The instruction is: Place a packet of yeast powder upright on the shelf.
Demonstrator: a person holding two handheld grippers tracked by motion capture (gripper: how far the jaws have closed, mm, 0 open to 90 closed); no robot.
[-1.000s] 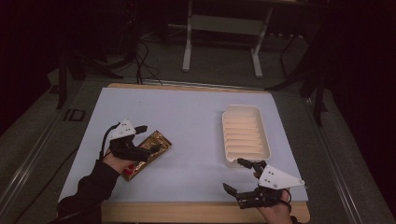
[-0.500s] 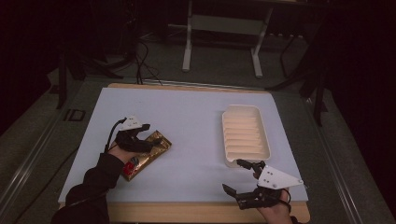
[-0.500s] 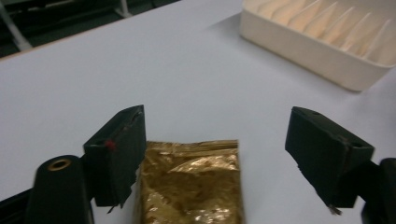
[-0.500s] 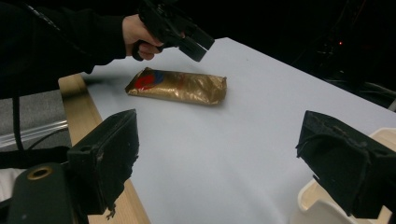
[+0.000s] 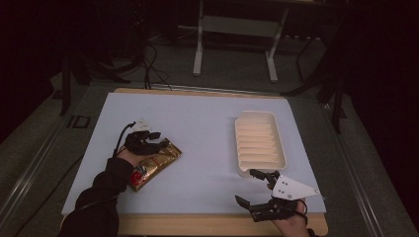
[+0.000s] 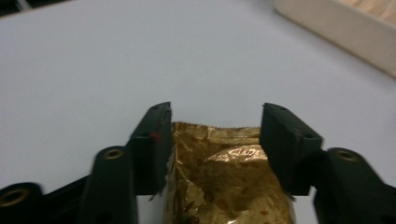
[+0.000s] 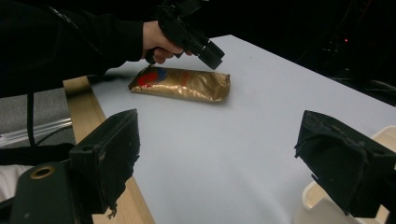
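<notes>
Closing on the gold foil packet, which lies flat near the left edge of the white table, long axis running near-left to far-right. My left gripper straddles its far crimped end; its jaws have just been closing, left pad at the foil edge, right one just beside it, not yet pinching. Packet looks light, soft, crinkly and likely slippery, so I judge a grip across the narrow width just behind the seal best. My right gripper hangs spread and empty near the cream tray.
</notes>
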